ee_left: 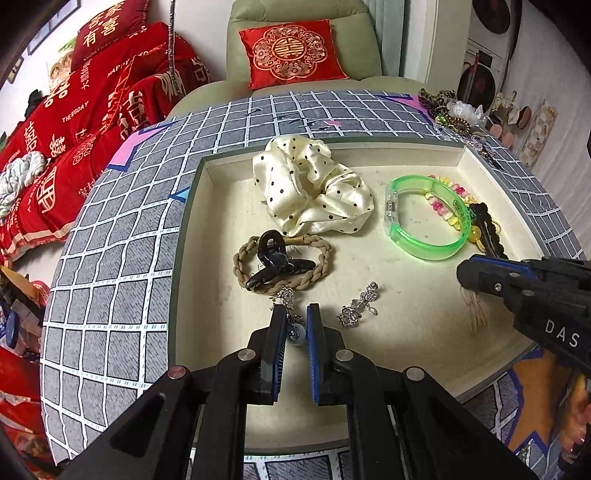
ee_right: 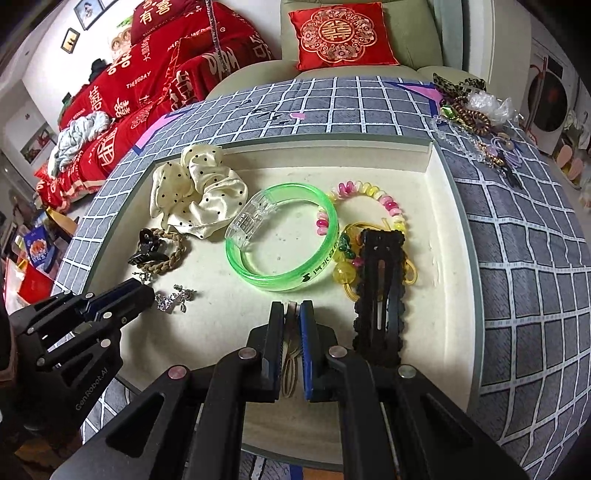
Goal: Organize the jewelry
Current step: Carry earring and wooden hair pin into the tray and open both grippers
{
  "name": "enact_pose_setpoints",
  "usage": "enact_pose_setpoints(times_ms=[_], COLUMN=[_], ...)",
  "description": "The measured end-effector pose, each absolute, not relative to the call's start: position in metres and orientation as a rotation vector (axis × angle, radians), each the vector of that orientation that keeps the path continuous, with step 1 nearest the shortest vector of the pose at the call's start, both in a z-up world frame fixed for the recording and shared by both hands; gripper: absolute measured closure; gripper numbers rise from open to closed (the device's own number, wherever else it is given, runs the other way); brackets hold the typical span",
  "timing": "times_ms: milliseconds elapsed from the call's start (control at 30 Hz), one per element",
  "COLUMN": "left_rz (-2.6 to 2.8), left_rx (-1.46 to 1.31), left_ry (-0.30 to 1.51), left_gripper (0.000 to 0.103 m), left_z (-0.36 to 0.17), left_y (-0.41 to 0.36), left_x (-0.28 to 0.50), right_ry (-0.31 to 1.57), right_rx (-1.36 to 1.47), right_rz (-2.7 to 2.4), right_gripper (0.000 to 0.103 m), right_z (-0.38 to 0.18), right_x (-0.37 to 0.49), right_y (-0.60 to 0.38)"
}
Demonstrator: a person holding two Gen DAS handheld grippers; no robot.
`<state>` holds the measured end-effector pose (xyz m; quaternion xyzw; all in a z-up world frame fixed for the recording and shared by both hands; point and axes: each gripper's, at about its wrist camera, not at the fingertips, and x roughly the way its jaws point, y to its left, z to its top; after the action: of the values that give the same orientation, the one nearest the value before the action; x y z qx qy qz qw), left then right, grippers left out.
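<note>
Nearest, the left gripper (ee_left: 296, 314) pinches a silver earring (ee_left: 291, 325) just above the tray (ee_left: 192, 236) floor, while the right gripper (ee_right: 293, 314) is pressed together on a thin beige hair tie (ee_right: 290, 365). Both seem mid-placement (release looks next, then pulling clear). Beyond lie a second silver earring (ee_left: 356, 304), a black claw clip (ee_left: 275, 260), a green bangle (ee_right: 280, 236) and a dotted scrunchie (ee_left: 310, 188); more jewelry (ee_right: 476, 114) waits on the tabletop (ee_right: 517, 229).

Pale green armchair (ee_left: 303, 22) with a red embroidered cushion (ee_left: 291, 51) at the back, sofa draped in red throws (ee_left: 92, 96) to the left — framed pictures (ee_right: 86, 13) on a white wall, grey grid-patterned cloth (ee_left: 110, 258) over the bench.
</note>
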<state>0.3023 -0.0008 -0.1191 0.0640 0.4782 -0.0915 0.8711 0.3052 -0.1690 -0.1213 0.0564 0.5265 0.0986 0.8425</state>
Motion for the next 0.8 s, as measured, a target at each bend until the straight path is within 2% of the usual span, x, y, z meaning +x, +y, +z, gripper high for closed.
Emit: enact_pose_setpoints(times_ms=[67, 133, 167, 200, 800], left_rz=[-0.187, -0.18, -0.177, -0.172, -0.148], left_rx=[0.135, 0.141, 0.143, 0.145, 0.164], left_ry=[1.002, 1.0, 0.997, 0.994, 0.992], left_gripper=[0.085, 0.085, 0.085, 0.085, 0.084], left_z=[-0.119, -0.118, -0.118, -0.117, -0.113], left_y=[-0.002, -0.003, -0.003, -0.003, -0.007], left_x=[0.302, 0.302, 0.302, 0.301, 0.303], right_ry=[1.117, 1.117, 1.116, 1.113, 1.084], right_rx=[0.134, 0.141, 0.143, 0.146, 0.215], right_rz=[0.222, 0.227, 0.226, 0.226, 0.187], right_gripper=[0.086, 0.071, 0.058, 0.054, 0.053], right_z=[-0.121, -0.12, -0.119, -0.118, -0.094], right_x=[0.305, 0.305, 0.304, 0.303, 0.294], right_y=[-0.17, -0.171, -0.171, -0.171, -0.193])
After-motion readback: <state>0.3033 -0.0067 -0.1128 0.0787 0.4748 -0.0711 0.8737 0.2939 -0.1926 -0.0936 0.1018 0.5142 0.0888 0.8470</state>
